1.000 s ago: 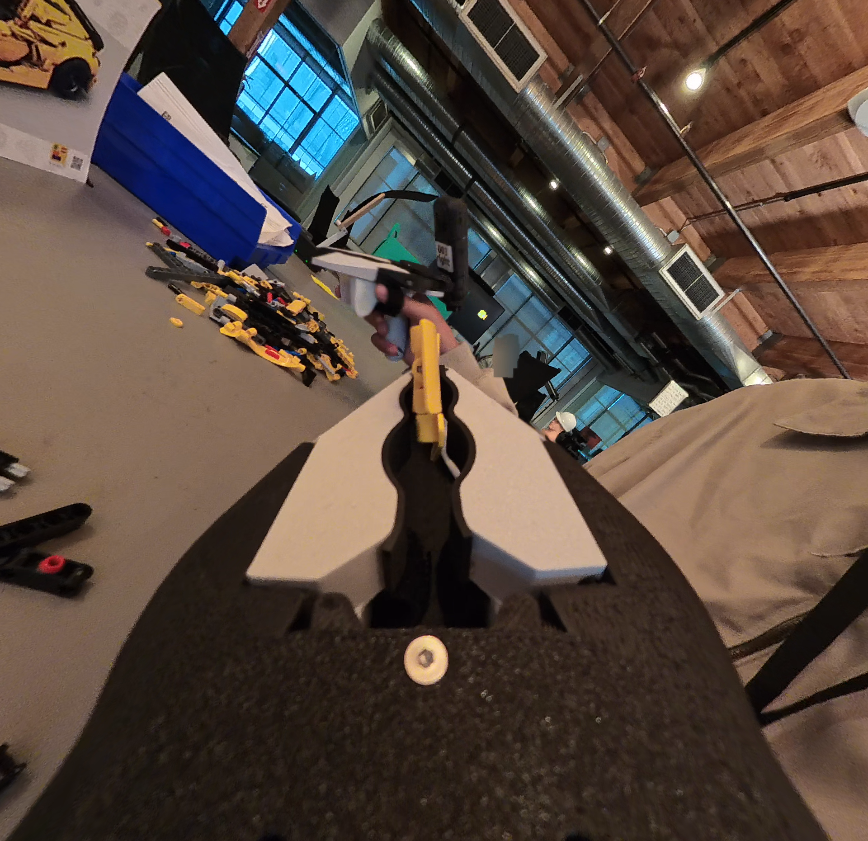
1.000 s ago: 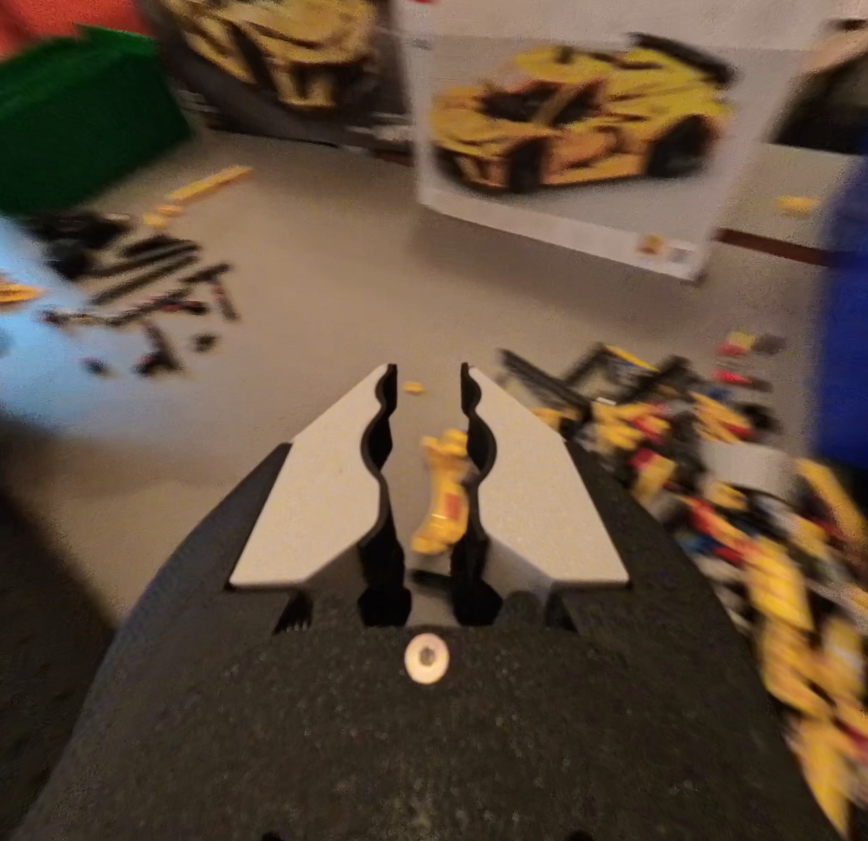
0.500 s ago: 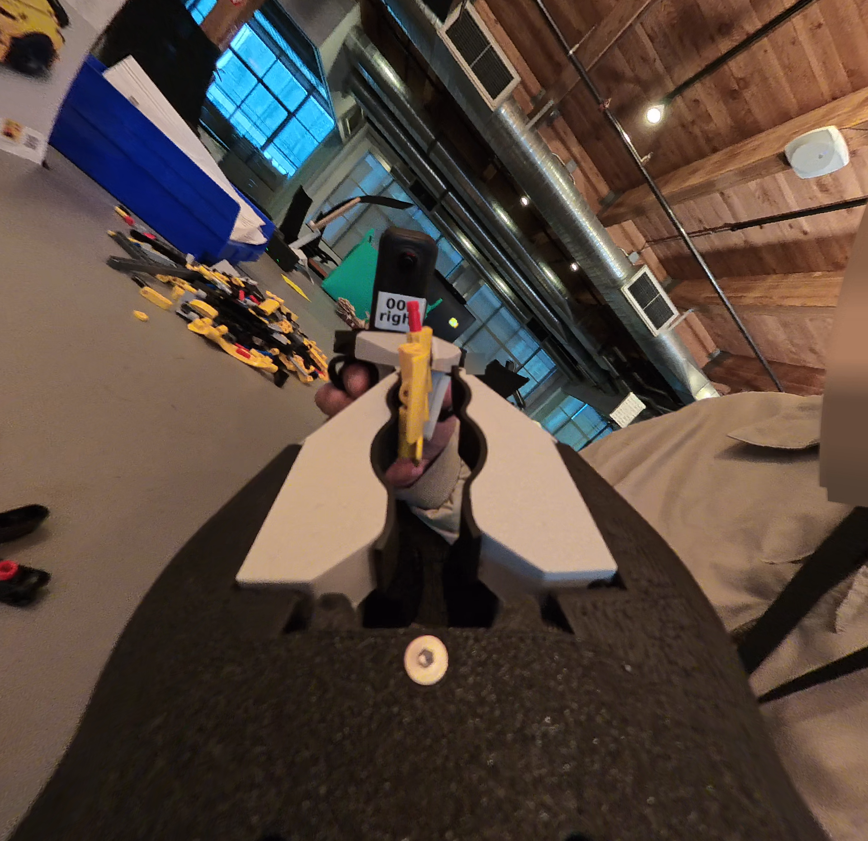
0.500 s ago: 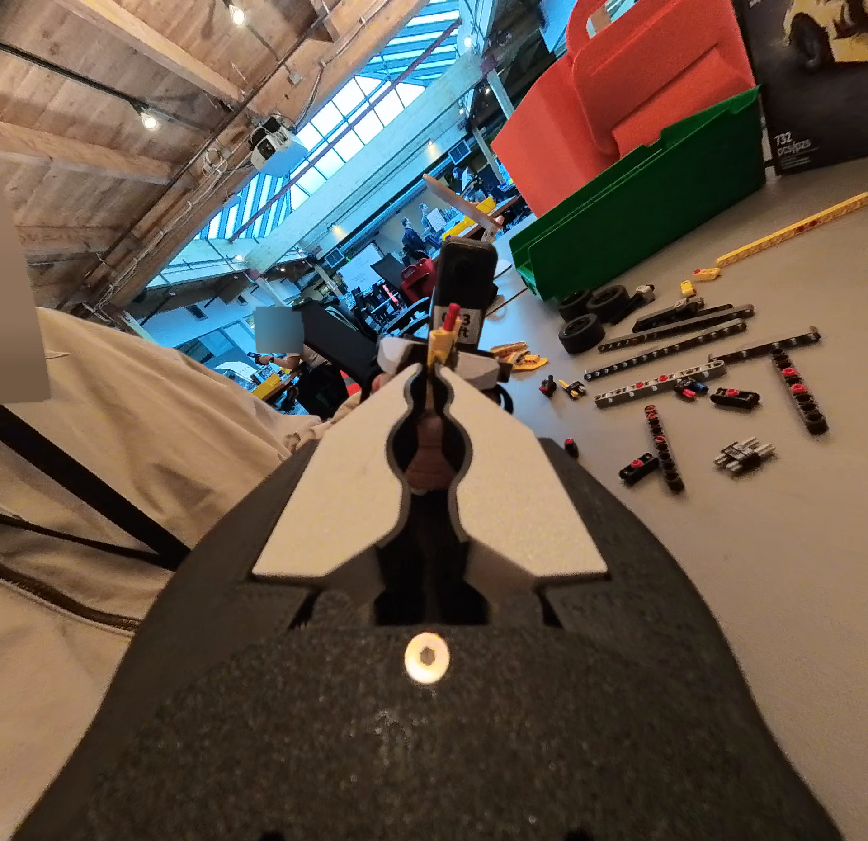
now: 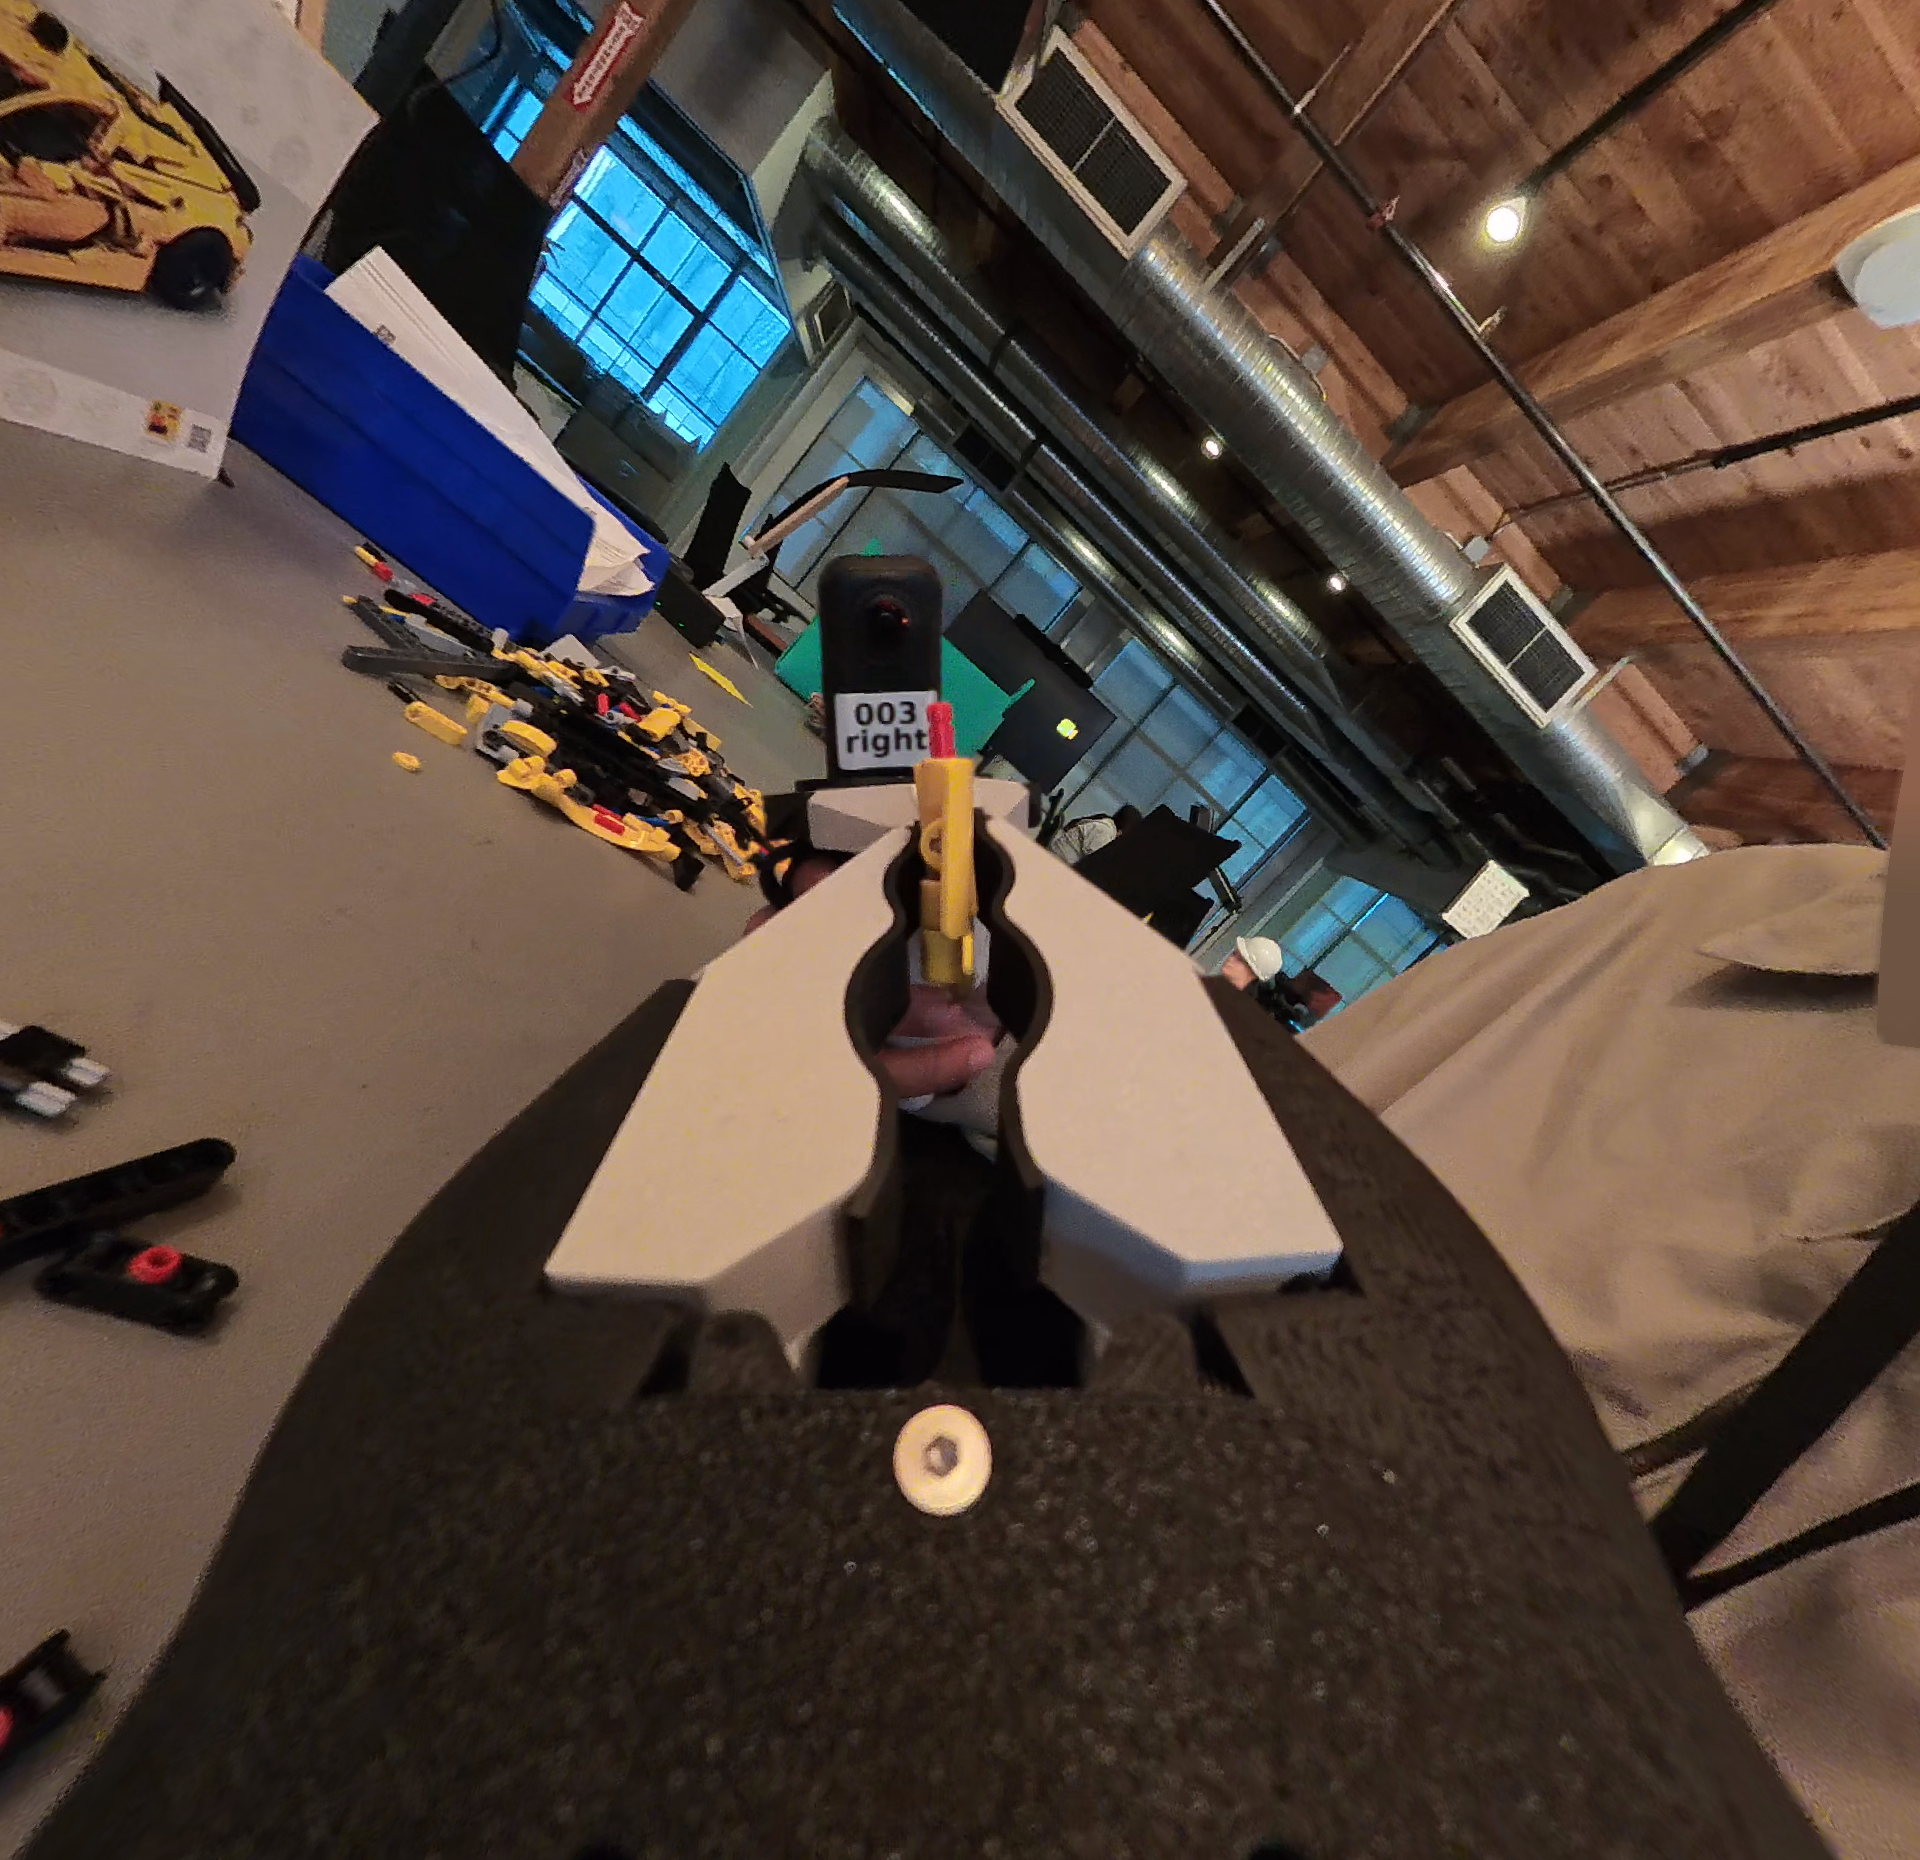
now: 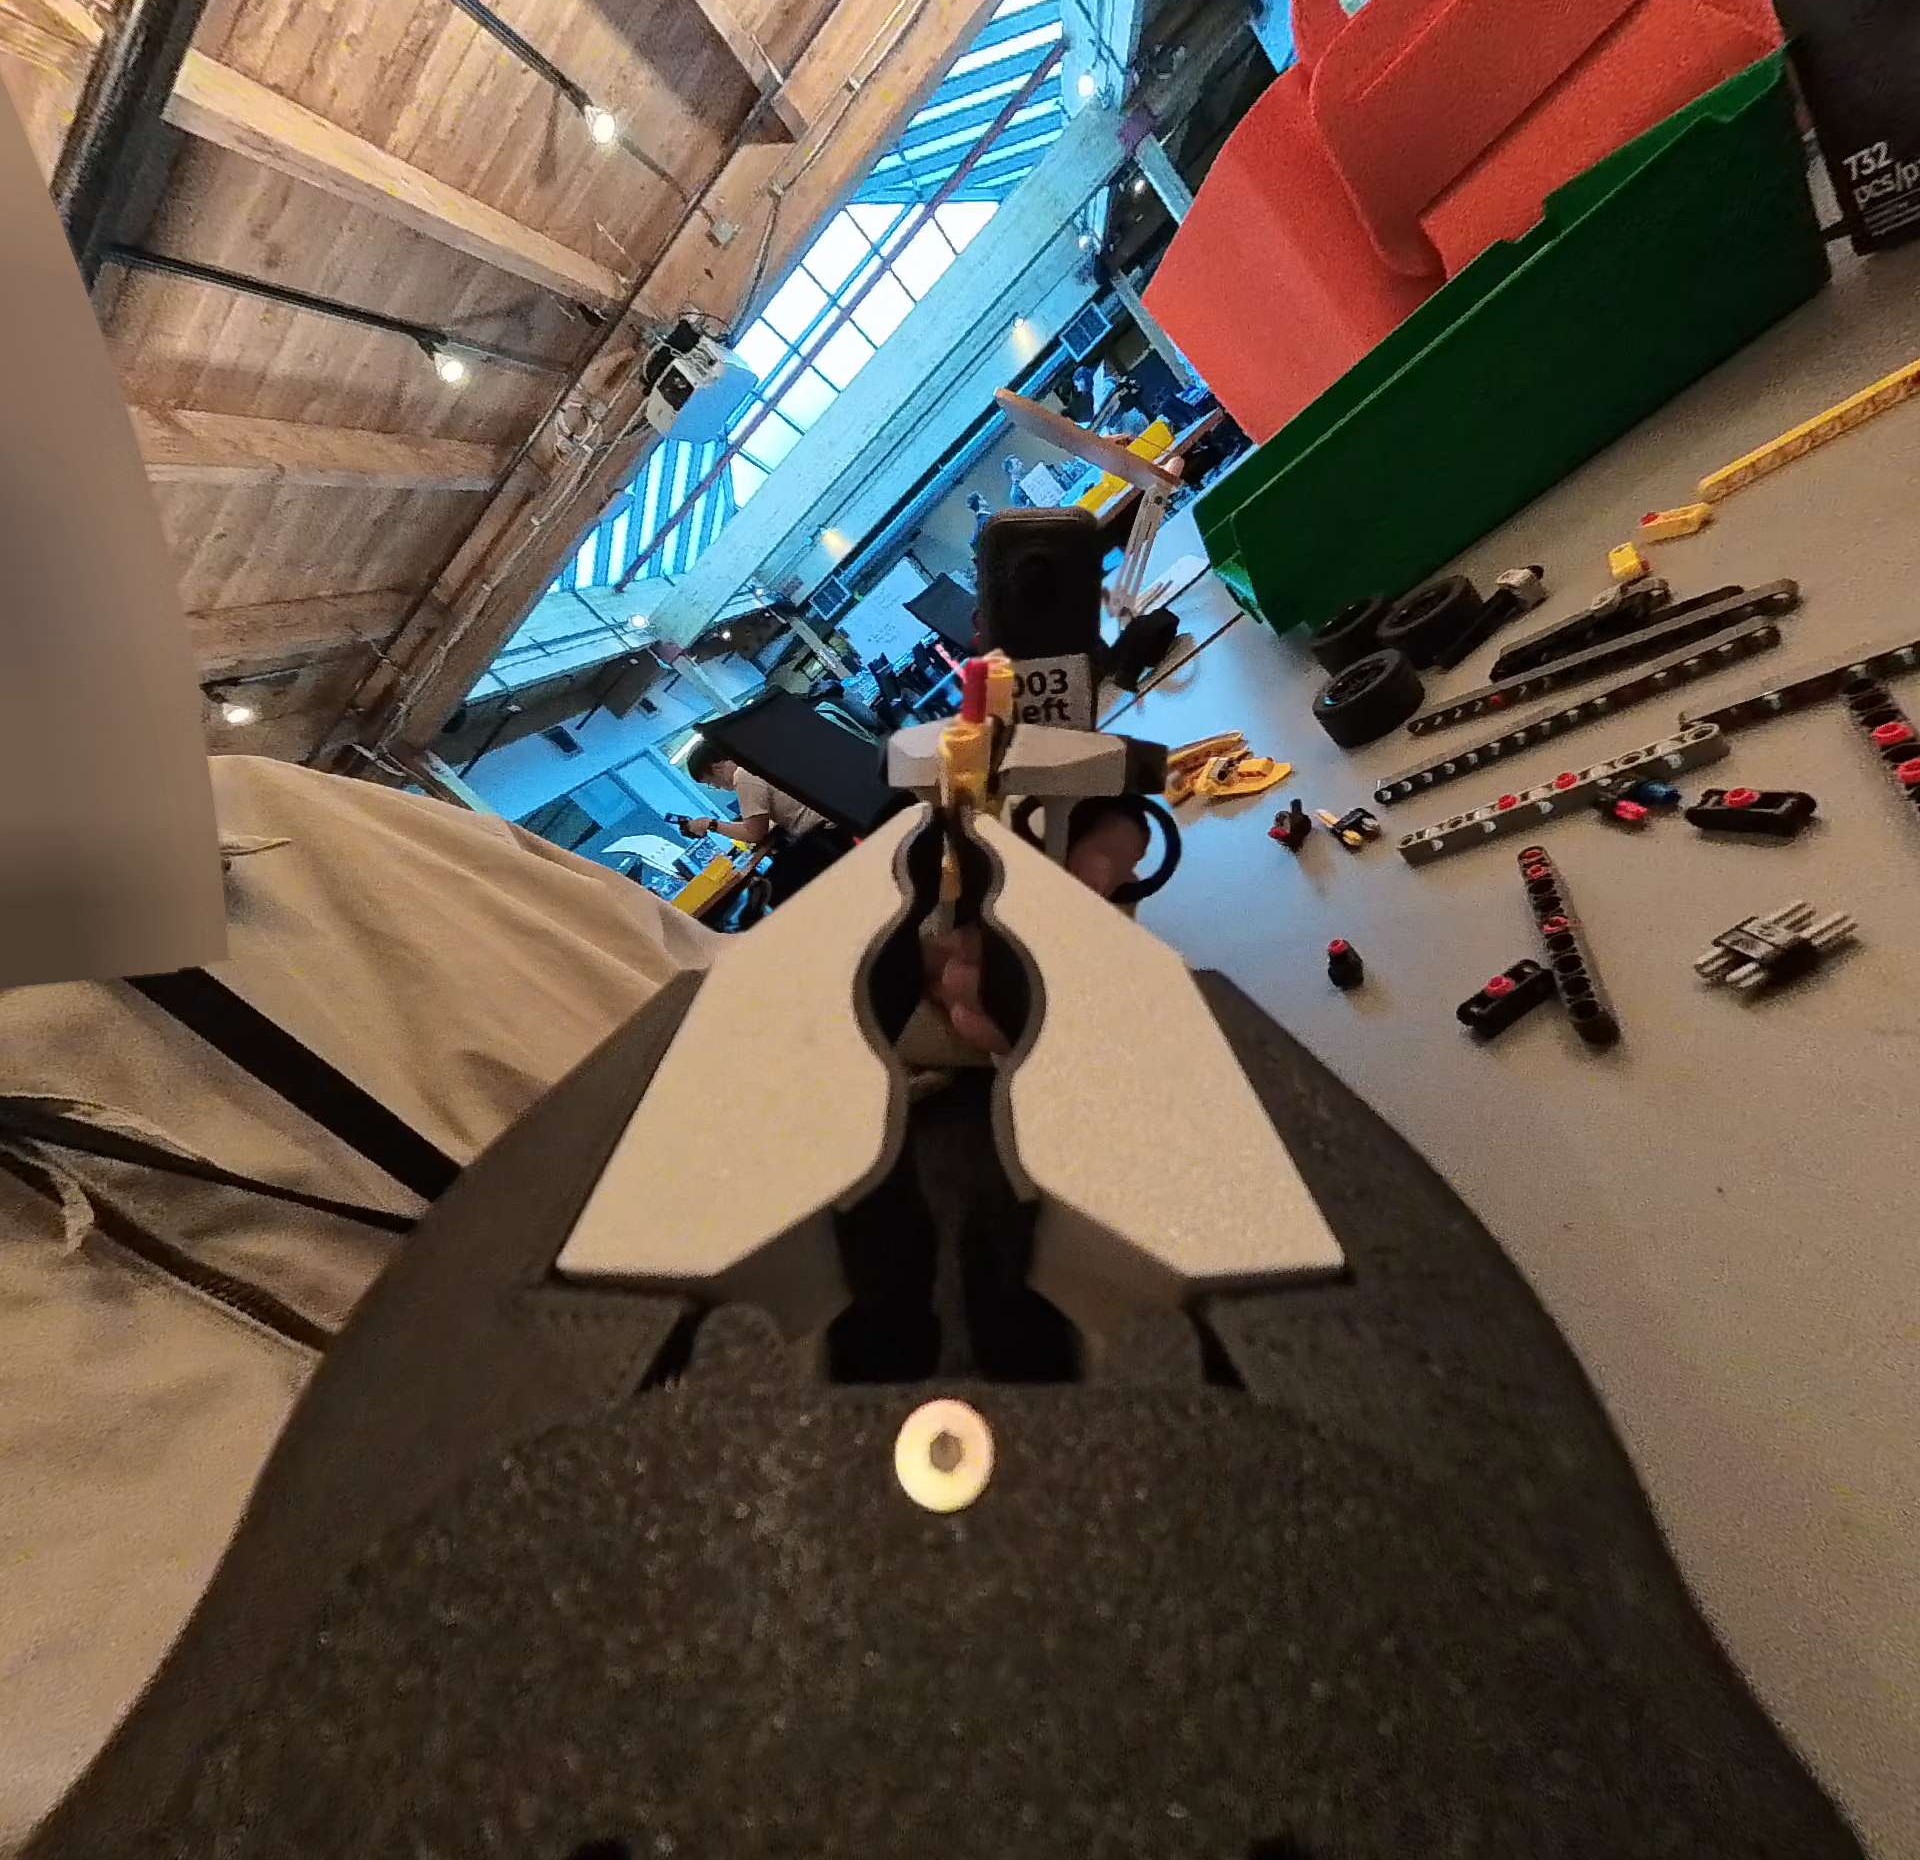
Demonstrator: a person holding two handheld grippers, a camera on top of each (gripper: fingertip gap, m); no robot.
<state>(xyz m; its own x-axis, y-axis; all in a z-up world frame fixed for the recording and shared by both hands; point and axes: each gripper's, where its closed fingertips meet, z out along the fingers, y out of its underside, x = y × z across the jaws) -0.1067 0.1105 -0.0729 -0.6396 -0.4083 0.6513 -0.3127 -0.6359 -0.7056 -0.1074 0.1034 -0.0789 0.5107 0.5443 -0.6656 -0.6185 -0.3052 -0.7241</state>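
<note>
Left wrist view, hand-held gripper [image 5: 943,844] pinching yellow piece [image 5: 945,880], far end hidden

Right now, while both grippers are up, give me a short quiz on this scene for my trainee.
1. True or false: the left gripper is open and empty.
2. What colour is the pin sticking up from the yellow piece? A blue, B red, C green.
3. Fill in: the black wheels lie beside the ___ bin.

Key: 1 false, it is shut on the yellow piece. 2 B. 3 green.
</note>
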